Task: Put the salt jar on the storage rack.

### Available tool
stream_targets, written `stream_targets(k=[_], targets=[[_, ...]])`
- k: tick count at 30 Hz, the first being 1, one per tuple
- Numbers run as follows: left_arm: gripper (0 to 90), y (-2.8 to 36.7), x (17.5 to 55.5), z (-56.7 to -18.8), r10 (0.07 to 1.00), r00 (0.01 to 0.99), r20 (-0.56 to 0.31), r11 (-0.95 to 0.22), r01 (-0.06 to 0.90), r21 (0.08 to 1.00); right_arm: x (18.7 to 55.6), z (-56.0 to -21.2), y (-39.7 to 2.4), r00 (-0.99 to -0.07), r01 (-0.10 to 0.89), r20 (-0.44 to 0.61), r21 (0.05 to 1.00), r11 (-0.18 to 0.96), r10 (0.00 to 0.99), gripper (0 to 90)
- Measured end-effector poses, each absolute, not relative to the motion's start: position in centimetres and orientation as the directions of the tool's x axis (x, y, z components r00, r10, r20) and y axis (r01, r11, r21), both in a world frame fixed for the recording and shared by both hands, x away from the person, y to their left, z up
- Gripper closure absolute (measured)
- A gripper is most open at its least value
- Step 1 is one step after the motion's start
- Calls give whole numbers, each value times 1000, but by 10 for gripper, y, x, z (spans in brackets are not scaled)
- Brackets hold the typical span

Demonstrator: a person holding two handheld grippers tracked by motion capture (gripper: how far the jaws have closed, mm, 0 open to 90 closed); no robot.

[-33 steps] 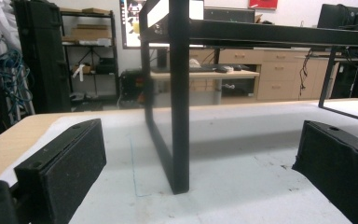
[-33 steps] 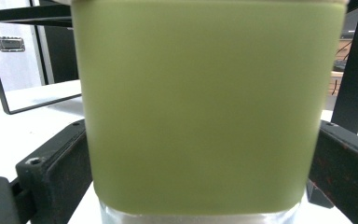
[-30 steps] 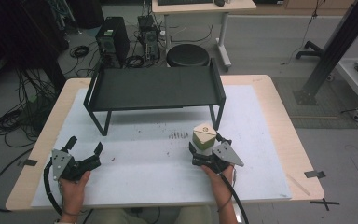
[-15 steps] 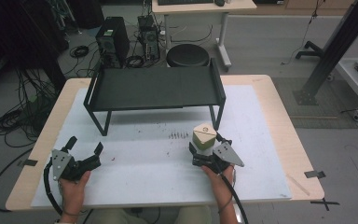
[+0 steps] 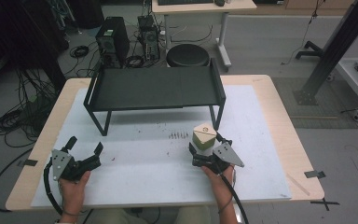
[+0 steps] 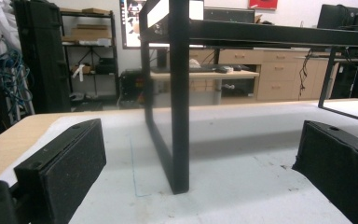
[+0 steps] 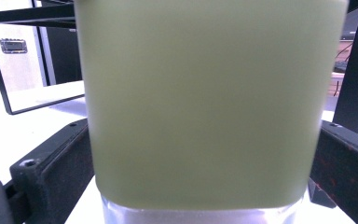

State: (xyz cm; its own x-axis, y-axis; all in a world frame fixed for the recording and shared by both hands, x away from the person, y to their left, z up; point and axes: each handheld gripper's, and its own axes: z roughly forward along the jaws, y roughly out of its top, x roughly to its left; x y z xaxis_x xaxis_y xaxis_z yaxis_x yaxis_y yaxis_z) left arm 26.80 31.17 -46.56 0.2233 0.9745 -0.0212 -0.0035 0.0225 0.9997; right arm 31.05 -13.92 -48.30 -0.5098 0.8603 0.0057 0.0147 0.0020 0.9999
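A squat container (image 5: 204, 135) with a pale green body and a tan three-cornered lid stands upright on the white mat (image 5: 144, 161), right of centre. My right gripper (image 5: 206, 146) is shut on it, and in the right gripper view the green wall (image 7: 205, 102) sits between both black jaws, which press its sides. At the mat's front left, my left gripper (image 5: 85, 144) rests open and holds nothing. Between its wide-apart jaws, in the left gripper view (image 6: 200, 140), a black shelf leg (image 6: 179, 93) stands a short way ahead.
A low black metal shelf (image 5: 154, 88) on thin legs spans the back of the mat; its front right leg (image 5: 216, 116) is just behind the container. Small dark specks (image 5: 178, 136) lie on the mat. The wooden table edge (image 5: 289, 135) runs along the right.
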Motion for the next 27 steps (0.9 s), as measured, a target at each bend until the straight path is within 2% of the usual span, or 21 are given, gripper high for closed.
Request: stream_targets(k=[27], targets=[[19,312,268,-466,975,223,-21,21,-1,1000,311,-483,-139,-515,15,2,1000,7,857,27]])
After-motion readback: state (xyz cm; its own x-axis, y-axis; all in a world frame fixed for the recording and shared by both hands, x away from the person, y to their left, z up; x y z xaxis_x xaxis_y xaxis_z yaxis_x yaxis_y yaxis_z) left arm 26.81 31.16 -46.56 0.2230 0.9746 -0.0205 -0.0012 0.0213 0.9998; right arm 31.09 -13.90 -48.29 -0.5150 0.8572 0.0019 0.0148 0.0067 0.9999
